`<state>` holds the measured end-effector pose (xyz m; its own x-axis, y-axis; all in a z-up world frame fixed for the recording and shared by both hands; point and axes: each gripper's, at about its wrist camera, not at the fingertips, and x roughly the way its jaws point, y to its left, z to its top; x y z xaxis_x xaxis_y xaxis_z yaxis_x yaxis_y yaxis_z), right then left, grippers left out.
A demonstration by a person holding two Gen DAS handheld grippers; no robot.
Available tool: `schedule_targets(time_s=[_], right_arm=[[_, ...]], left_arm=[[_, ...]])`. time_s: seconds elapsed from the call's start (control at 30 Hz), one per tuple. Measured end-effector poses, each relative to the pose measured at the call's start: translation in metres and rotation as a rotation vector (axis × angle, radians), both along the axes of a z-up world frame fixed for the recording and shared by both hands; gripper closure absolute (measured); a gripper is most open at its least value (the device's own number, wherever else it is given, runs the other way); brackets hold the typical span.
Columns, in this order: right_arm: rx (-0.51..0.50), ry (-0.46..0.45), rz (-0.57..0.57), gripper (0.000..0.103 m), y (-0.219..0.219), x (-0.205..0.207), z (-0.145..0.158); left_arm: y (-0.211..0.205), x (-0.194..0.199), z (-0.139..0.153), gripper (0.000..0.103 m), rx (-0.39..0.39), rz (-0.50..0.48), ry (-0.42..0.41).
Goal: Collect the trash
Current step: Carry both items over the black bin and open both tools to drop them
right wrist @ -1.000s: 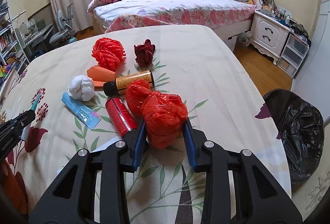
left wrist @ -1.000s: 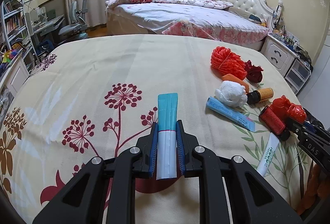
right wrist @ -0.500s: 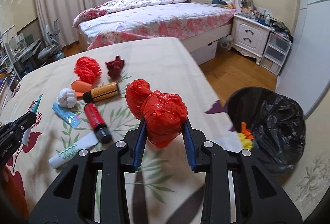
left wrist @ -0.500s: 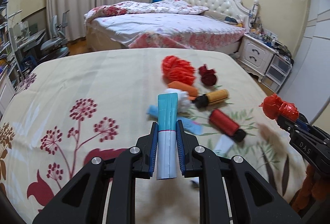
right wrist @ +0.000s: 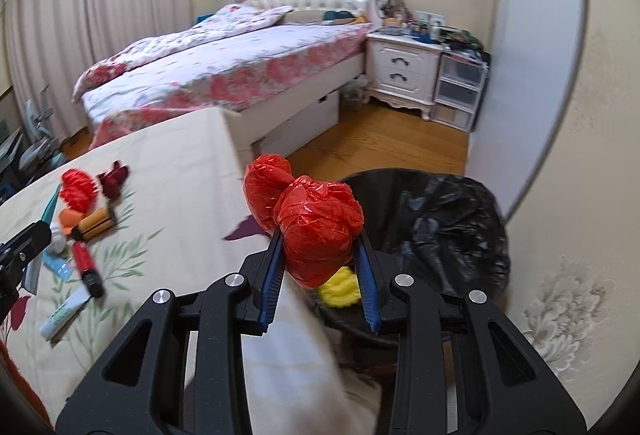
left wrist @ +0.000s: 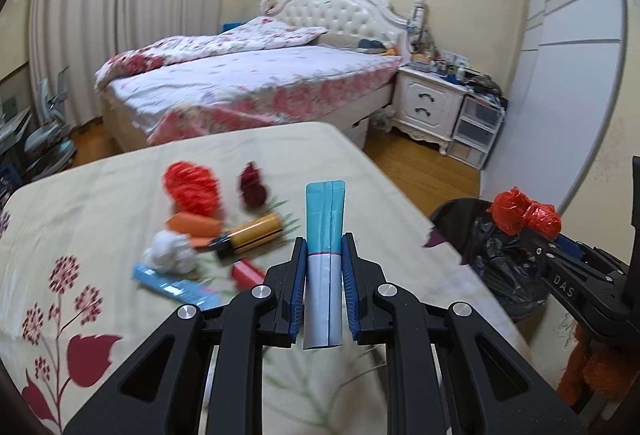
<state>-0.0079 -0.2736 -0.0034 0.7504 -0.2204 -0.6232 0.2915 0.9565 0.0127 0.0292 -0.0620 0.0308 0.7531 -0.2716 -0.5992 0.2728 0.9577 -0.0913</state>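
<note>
My left gripper is shut on a teal and white tube, held above the table's right part. My right gripper is shut on a crumpled red plastic bag, held over the near rim of a black-lined trash bin beside the table; the bag also shows in the left wrist view above the bin. Yellow trash lies in the bin. Loose trash lies on the floral tablecloth: a red pompom, a dark red flower, an orange bottle, a white wad.
More litter lies on the table: a red cylinder, a white tube, a blue packet. A bed stands behind the table, a white nightstand and a wall to the right. Wooden floor lies between.
Both grippers have swung right with their loads. The right gripper has gone from above the table to over the bin with the red bag. The left has followed towards the table's right edge.
</note>
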Motion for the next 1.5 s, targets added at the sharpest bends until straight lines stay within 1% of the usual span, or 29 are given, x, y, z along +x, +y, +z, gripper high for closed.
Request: schedule_targets(time_s=[0.17,0.37,0.53,0.63,0.83,1.03,1.37,1.5], right_arm=[[-0.013,-0.006,-0.087,0.070,-0.030,-0.001,-0.005],[-0.005,-0.007,-0.157,0.070,-0.062,0.001,-0.012],[0.001,-0.004,-0.204,0.070,-0.080,0.009,-0.022],[0.016,0.003,-0.230,0.070,-0.093,0.014,-0.029],[0.037,0.012,-0.264,0.070,-0.107,0.019,-0.039],[0.047,0.018,-0.286,0.070,-0.113,0.024,-0.044],[0.058,0.027,-0.313,0.070,-0.122,0.029,-0.052],[0.065,0.027,-0.324,0.068,-0.126,0.029,-0.054]], left_arm=[[-0.045,0.006,0.000,0.084,0.012,-0.080,-0.005],[-0.092,0.014,-0.004,0.084,0.035,-0.168,-0.024],[-0.124,0.027,-0.014,0.084,0.063,-0.216,-0.017],[-0.140,0.038,-0.020,0.084,0.078,-0.229,-0.013],[-0.162,0.055,-0.031,0.084,0.100,-0.247,0.006],[-0.180,0.063,-0.039,0.084,0.128,-0.269,-0.002],[-0.194,0.067,-0.046,0.084,0.146,-0.284,0.004],[-0.195,0.072,-0.045,0.081,0.146,-0.283,0.015]])
